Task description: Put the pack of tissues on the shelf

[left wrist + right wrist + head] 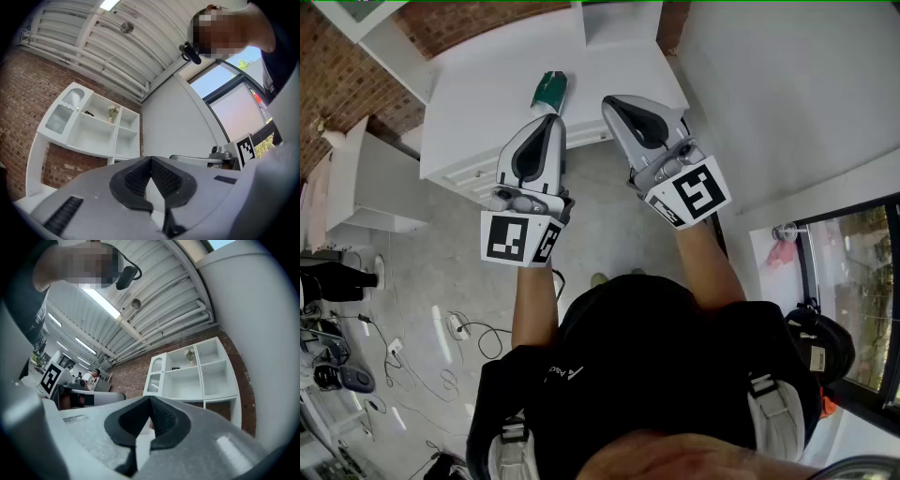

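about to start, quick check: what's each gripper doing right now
left gripper: closed, holding nothing
right gripper: closed, holding nothing

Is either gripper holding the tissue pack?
No: left gripper and right gripper are shut empty; the tissue pack lies on the cabinet.

Your pack of tissues (549, 90) is dark green with a white end, and the bench (478, 84) is plain white. Your left tool (551, 124) and right tool (615, 103) are both light grey, with black pads (164, 178) that carry a fine mesh-like grid. The marker cube (517, 239) on each tool is patterned in black-and-white squares. The shelf (101, 136) is white, the brick wall (23, 89) red-brown with pale mortar lines. The floor (422, 272) is mottled grey, and your shirt (675, 356) is black.
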